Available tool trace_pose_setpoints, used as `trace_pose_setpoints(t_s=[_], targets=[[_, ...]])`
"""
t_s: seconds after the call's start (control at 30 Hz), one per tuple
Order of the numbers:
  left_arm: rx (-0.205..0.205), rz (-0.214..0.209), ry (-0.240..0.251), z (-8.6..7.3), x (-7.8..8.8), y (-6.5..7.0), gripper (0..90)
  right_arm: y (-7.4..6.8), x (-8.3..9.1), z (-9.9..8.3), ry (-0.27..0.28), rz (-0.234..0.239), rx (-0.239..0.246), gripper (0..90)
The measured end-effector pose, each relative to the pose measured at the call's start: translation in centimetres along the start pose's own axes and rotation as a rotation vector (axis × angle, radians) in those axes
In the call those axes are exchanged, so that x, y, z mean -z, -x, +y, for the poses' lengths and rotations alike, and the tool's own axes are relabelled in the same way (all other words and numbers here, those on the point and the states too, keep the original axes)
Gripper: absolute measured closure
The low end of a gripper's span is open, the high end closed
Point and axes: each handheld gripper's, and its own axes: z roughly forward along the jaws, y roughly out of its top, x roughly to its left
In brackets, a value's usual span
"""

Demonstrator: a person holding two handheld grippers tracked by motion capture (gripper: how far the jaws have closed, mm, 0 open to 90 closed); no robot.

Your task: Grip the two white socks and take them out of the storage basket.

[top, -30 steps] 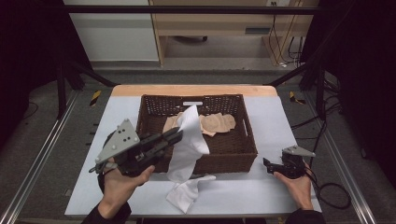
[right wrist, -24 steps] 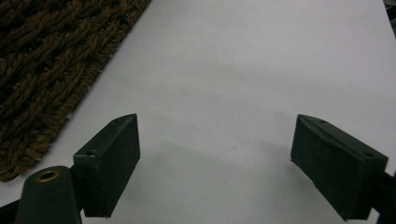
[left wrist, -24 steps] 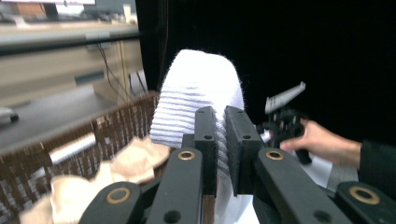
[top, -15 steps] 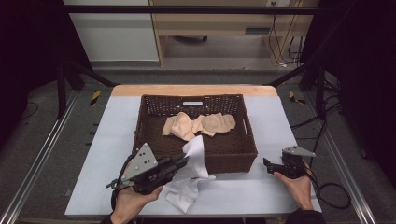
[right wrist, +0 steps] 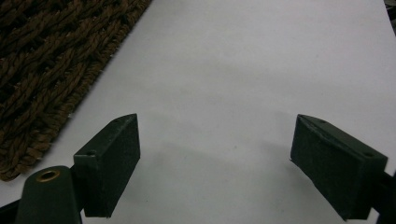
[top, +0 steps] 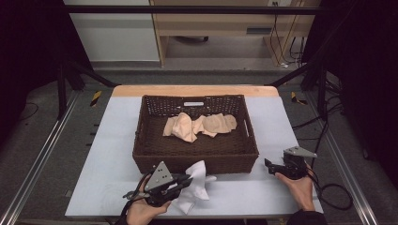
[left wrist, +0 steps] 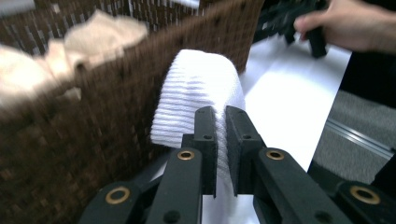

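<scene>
A white ribbed cloth (top: 195, 185) lies bunched on the table just in front of the brown wicker basket (top: 141, 140). My left gripper (top: 187, 179) is low at the front edge, shut on that cloth; in the left gripper view the white cloth (left wrist: 198, 93) is pinched between the two black jaws (left wrist: 220, 119) and arches up beside the basket wall (left wrist: 84, 121). Beige cloths (top: 197, 125) lie inside the basket. My right gripper (top: 268, 165) rests on the table at the front right, open, with bare white tabletop (right wrist: 224, 93) between its fingers (right wrist: 116, 154).
The white tabletop (top: 112, 140) has a wooden strip along its far edge. The basket's corner (right wrist: 42, 60) is close to the right gripper. Metal frame rails (top: 42, 154) run along both sides, and a black cable (top: 335, 194) trails off the right gripper.
My left gripper has come down from above the basket's front wall to the table's front edge, dragging the white cloth down out of the basket with it. The right gripper has stayed still.
</scene>
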Motion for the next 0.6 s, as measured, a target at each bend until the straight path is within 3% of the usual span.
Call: trace_pose_setpoints(t_s=[0.2,0.37,0.6], targets=[[-0.005,0.014,-0.048,-1.1,-1.2,-0.3,82.3,0.0,0.0,0.0,0.001,0.002,-0.001,16.1],[-0.002,0.015,-0.055,-1.5,-1.6,-0.3,80.6,-0.1,-0.1,0.0,-0.006,0.0,0.006,16.1],[-0.005,0.017,-0.049,-1.8,-1.4,-0.5,66.1,-0.1,-0.1,-0.1,-0.011,-0.002,0.013,16.0]])
